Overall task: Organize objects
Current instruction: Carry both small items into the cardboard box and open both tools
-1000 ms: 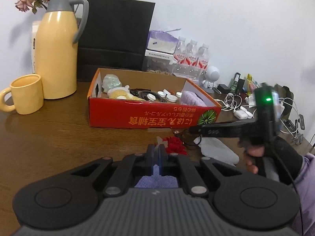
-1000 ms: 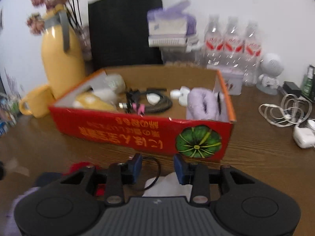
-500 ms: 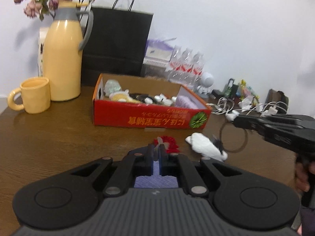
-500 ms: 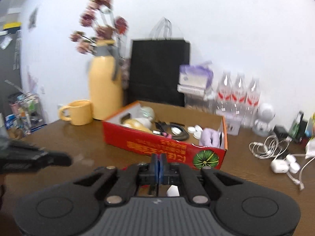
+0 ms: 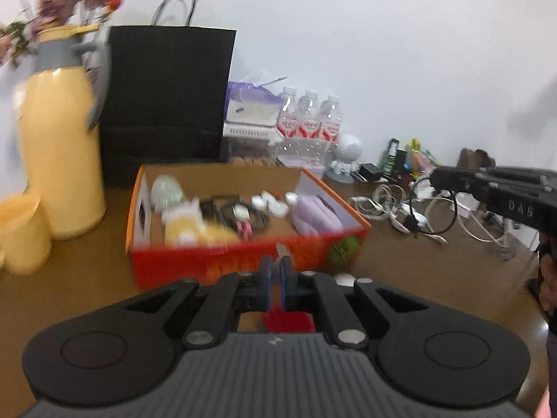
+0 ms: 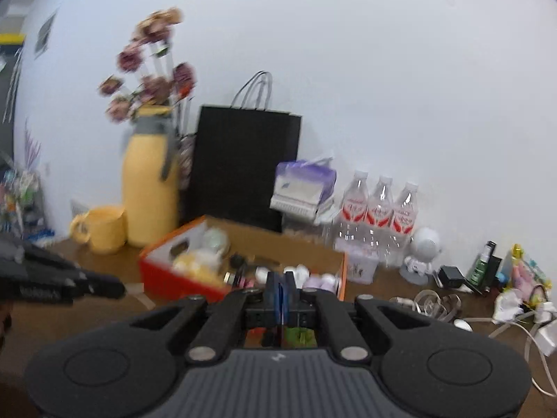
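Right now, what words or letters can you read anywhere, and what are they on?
"DAS": pale letters on the side of the right tool, cut off at the picture's edge.
Red box: print on its front is too blurred to read.
Water bottles: red labels, too small to read.
Purple packet: a small mark, unreadable.
Left tool: pale lettering on its side, too blurred.

Motion blur smears the red box point(image 5: 243, 261) and its contents; the yellow mug point(image 5: 21, 233) is cut off at the left edge.
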### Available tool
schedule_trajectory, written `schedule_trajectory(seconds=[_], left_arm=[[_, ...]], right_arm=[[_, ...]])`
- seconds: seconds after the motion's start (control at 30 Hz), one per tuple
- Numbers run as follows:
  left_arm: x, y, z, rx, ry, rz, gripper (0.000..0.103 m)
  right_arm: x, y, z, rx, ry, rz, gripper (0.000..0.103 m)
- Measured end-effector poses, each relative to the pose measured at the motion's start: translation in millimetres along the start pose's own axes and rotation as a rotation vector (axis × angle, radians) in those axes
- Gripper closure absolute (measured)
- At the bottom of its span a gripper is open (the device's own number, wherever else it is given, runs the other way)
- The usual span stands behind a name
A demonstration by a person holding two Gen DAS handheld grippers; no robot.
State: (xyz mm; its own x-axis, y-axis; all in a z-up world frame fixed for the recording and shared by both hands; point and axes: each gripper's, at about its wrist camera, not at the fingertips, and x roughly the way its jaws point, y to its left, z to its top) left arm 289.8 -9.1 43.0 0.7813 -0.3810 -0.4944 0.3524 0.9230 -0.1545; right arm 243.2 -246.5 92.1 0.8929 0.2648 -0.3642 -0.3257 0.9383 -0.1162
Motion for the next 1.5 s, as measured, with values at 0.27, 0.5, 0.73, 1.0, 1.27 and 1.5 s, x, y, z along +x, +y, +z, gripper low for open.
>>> schedule_trajectory(seconds=[0.27, 0.5, 0.73, 1.0, 1.27, 1.5], left_arm=[[153, 48, 68, 0.006, 0.108, 0.127, 0.098], [208, 82, 55, -0.074, 0.175, 0.124, 0.09], [153, 93, 57, -0.074, 0.072, 0.096, 0.057], [18, 60, 52, -0.045, -0.129, 0.105, 0.027], [-90, -10, -18, 0.018, -0.176, 0.131, 0.011], [-154, -47, -94, -0.013, -0.139, 0.196, 0.004]], right_arm=[[198, -16, 56, -0.042, 0.127, 0.006, 0.102], [360, -38, 35, 0.146, 0.326, -0.032, 0.086], [324, -65, 27, 0.27, 0.261, -0.055, 0.076], [138, -34, 34, 0.114, 0.08, 0.046, 0.051], [-35, 27, -28, 0.002, -0.013, 0.056, 0.028], [-114, 63, -85, 0.076, -0.073, 0.013, 0.022]])
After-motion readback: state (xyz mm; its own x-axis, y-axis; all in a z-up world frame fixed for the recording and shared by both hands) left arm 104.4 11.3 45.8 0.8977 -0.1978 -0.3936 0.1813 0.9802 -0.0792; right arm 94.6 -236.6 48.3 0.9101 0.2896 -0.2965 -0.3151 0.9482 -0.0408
